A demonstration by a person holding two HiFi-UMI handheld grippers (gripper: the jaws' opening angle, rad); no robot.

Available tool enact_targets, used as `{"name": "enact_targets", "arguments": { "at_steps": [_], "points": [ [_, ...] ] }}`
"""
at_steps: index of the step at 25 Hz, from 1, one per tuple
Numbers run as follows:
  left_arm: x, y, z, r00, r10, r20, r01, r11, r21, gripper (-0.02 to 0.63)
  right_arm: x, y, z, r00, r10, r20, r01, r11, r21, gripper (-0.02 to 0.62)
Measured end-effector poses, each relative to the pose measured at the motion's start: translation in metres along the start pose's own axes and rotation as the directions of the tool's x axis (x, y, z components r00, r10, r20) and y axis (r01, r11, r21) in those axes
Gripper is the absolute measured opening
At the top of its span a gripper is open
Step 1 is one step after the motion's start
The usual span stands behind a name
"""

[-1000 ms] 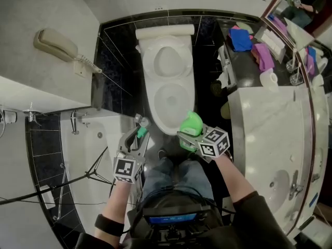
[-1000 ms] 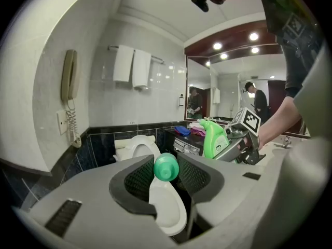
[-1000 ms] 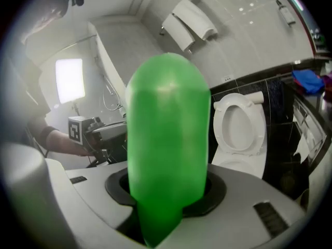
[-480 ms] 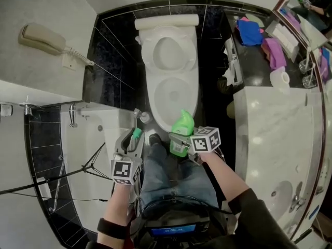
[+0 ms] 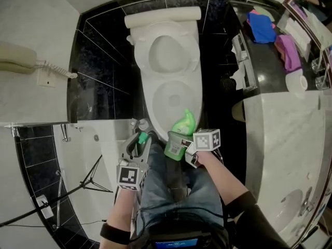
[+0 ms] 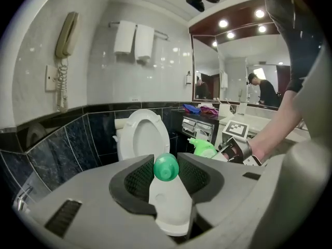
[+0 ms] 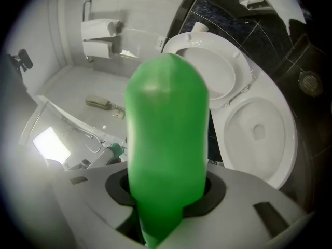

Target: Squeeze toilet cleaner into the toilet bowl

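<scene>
My right claw [image 5: 178, 143] is clamped on the green bottle [image 7: 166, 139] at its belly. It looks like light, soft plastic, likely slippery, so I'd squeeze mid-body. My left claw [image 6: 166, 176] grips a white bottle [image 6: 168, 204] below its cap [image 6: 166, 167].

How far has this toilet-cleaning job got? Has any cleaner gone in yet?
Done: the toilet lid is raised, leaving the toilet bowl open. In hand: the right claw grips the green cleaner bottle, nozzle pointing toward the bowl; the left claw holds a green-topped white piece. Left: the squeezing itself; no cleaner shows in the bowl.
</scene>
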State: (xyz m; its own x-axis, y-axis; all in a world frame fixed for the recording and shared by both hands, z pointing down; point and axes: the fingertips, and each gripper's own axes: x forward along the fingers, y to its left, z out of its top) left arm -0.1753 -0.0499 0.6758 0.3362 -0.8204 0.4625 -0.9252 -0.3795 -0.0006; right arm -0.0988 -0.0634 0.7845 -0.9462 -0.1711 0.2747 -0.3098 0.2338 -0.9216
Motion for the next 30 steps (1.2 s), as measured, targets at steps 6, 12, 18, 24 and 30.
{"name": "enact_targets", "arguments": {
  "at_steps": [6,12,18,24,30],
  "points": [
    [0.049,0.025,-0.038,0.999,-0.015,-0.032,0.014,1.000,-0.028,0.152,0.044,-0.056,0.010,1.000,-0.010,-0.004,0.010,0.995,0.100,0.192],
    [0.088,0.064,-0.091,0.999,-0.003,-0.046,0.003,1.000,-0.005,0.152,0.089,-0.118,0.012,1.000,-0.003,0.021,-0.001,0.979,0.206,0.190],
    [0.130,0.087,-0.114,0.998,-0.006,-0.069,0.003,0.999,-0.044,0.152,0.124,-0.169,0.018,0.999,0.006,0.051,-0.021,0.959,0.284,0.190],
    [0.166,0.103,-0.138,0.997,-0.027,-0.078,0.025,0.999,-0.026,0.152,0.156,-0.208,0.024,0.996,0.012,0.090,-0.049,0.906,0.421,0.190],
    [0.189,0.115,-0.156,0.996,-0.040,-0.081,0.038,0.999,-0.025,0.152,0.179,-0.239,0.033,0.996,-0.001,0.094,-0.042,0.893,0.447,0.190]
  ]
}}
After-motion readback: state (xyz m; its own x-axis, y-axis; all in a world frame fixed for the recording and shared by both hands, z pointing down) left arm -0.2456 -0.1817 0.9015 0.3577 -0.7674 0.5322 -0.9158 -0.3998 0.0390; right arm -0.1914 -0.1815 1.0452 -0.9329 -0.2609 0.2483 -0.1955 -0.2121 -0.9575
